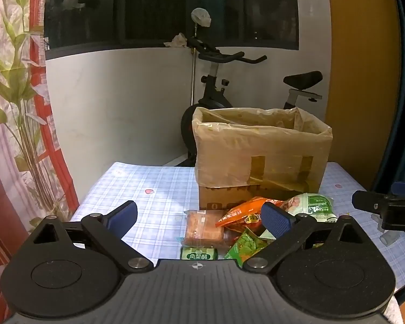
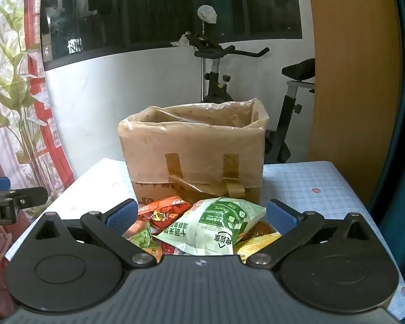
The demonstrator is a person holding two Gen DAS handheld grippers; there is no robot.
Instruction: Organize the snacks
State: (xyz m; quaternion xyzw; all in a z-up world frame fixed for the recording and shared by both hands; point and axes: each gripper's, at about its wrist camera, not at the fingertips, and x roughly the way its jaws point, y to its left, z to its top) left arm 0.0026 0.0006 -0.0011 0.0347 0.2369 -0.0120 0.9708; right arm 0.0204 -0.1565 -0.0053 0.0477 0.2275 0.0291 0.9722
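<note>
- Brown cardboard box lined with a translucent plastic bag [image 2: 191,145] stands mid-frame on the blue checked tablecloth [image 2: 310,186], top open; contents not visible.
- Snack pile sits just in front of the box, low centre in both views: pale green and white foil snack pouch [image 2: 216,224], orange-red crinkly packet [image 2: 164,212], small green triangular sachet [image 2: 144,239], yellow packet [image 2: 256,244] partly hidden.
- Left wrist view adds a clear-wrapped brown cake bar [image 1: 203,228] and a small green wrapped sweet [image 1: 199,253], bottom centre.
- Left gripper [image 1: 199,217] spread wide, empty, above the cake bar.
- Right gripper [image 2: 199,216] spread wide, empty, over the green pouch.
- Handling, judged: packets are light, soft, slick film, likely air-puffed and crushable; pinch the flat sealed edge or across the narrow width, gently.
- Cake bar looks firmer; take it across the short sides.
- Overlapping packets may drag neighbours along.
</note>
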